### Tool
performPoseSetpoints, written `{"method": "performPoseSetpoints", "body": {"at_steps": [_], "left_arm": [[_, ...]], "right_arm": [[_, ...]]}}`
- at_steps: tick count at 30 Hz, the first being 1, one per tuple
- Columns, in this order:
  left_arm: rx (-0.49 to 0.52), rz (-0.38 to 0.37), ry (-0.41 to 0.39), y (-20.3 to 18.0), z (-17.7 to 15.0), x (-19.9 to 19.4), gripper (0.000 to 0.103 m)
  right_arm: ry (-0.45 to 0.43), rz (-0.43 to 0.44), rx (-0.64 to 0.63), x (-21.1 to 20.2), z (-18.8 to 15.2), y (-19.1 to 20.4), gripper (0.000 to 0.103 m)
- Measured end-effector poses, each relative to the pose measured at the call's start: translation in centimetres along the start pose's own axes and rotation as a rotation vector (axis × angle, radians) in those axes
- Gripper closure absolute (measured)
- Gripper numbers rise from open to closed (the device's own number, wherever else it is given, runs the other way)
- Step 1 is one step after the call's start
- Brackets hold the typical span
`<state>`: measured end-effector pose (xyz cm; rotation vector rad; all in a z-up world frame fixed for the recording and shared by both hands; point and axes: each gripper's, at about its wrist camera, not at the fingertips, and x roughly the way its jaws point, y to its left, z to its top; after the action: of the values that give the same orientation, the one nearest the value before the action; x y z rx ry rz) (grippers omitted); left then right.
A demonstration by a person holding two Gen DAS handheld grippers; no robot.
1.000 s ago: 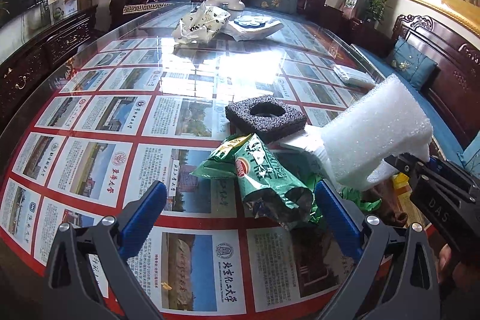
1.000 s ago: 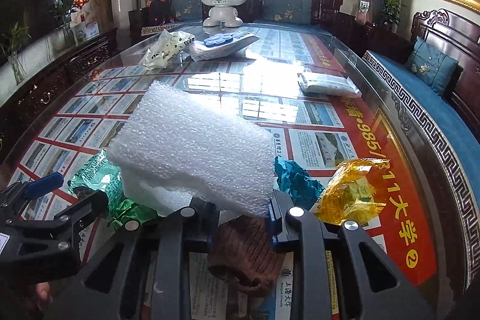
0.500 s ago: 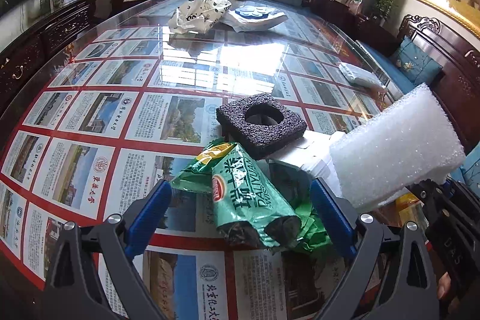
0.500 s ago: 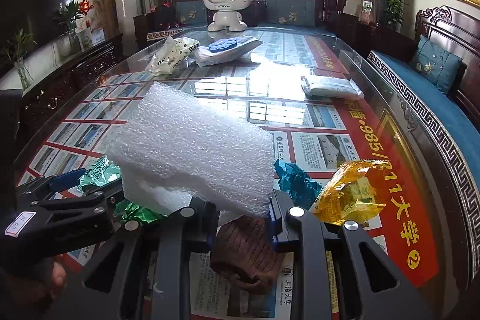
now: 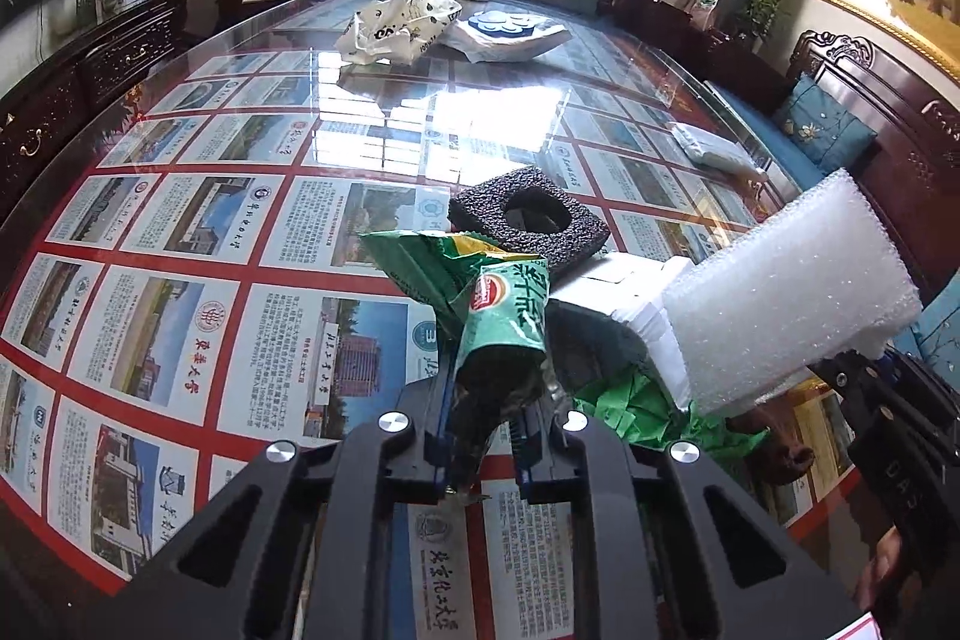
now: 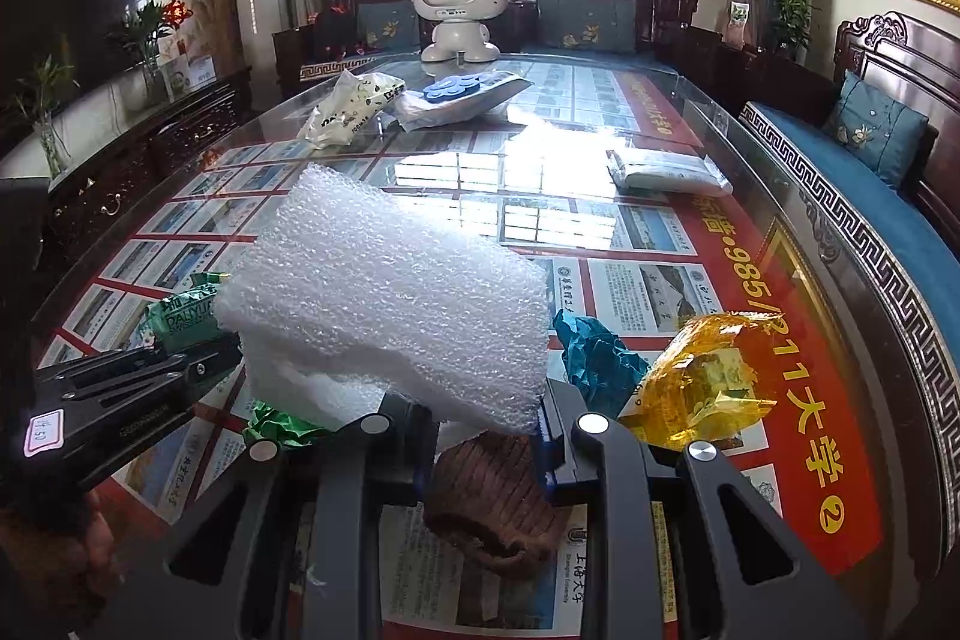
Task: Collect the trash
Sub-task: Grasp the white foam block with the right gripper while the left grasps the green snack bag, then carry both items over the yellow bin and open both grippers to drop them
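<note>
My left gripper is shut on the dark lower end of a green snack bag, which stands up from the jaws over the glass table. The right gripper is shut on a white bubble-wrap sheet, held off the table; that sheet also shows at the right of the left wrist view. From the right wrist view the left gripper is at the left with the green bag in it.
A black foam square with a hole lies just behind the bag, and crumpled green paper beside it. A yellow wrapper, teal paper, a brown knitted piece, white packets and a white robot toy are on the table.
The left gripper's jaws went from wide open around the green snack bag to shut on it. The right gripper kept still with the bubble wrap.
</note>
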<state>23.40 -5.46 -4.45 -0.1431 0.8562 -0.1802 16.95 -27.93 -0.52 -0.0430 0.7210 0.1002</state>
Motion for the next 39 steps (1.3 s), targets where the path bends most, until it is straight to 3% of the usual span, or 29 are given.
{"method": "performPoseSetpoints", "body": {"at_steps": [9,18,23,33,39], "left_arm": [[0.056,-0.006,-0.049,-0.8,-2.8,-5.8,0.087],[0.153,-0.022,-0.115,-3.1,-7.5,-14.0,0.087],[0.21,-0.048,-0.128,-4.9,-12.0,-18.3,0.087],[0.261,-0.149,0.002,-6.9,-24.0,-21.2,0.087],[0.284,-0.189,0.19,-6.9,-32.7,-18.6,0.087]], "right_arm": [[-0.053,0.018,-0.01,-4.2,-0.7,0.7,0.078],[-0.181,0.034,-0.01,-14.3,-4.0,0.2,0.078],[-0.192,0.063,-0.025,-19.6,-8.0,0.0,0.078],[-0.099,0.062,-0.026,-26.0,-19.8,-1.5,0.078],[0.088,0.065,0.011,-24.8,-28.9,-1.2,0.078]]}}
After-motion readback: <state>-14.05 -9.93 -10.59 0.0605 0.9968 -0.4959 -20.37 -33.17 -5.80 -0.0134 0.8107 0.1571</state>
